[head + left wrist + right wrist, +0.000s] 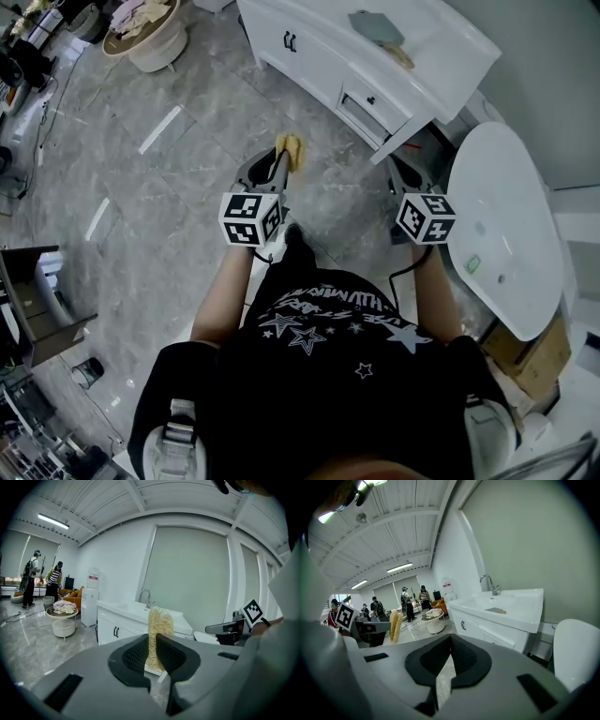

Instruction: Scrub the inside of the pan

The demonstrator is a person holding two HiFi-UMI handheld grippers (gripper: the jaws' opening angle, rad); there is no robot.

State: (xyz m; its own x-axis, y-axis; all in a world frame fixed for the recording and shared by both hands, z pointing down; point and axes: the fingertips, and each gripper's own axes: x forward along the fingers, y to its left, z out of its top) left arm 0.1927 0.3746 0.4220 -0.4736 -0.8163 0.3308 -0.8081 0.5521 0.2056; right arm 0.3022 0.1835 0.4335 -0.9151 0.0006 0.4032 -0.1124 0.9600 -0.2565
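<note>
A yellow fibrous scrubber (289,150) stands up between the jaws of my left gripper (279,157), which is shut on it. In the left gripper view the scrubber (160,620) rises above the pinched pads of that gripper (152,639). My right gripper (403,175) hangs level with it to the right, shut with nothing in it; its pads meet in the right gripper view (450,638). The scrubber (396,625) also shows there at the left. Both grippers are held in front of the person's body, above the floor. No pan is visible in any view.
A white sink cabinet (375,66) with a faucet (145,595) stands ahead, with a flat grey item (377,28) on its top. A white oval fixture (506,225) is at the right. A round stool with cloths (150,33) is far left. People (35,578) stand in the background.
</note>
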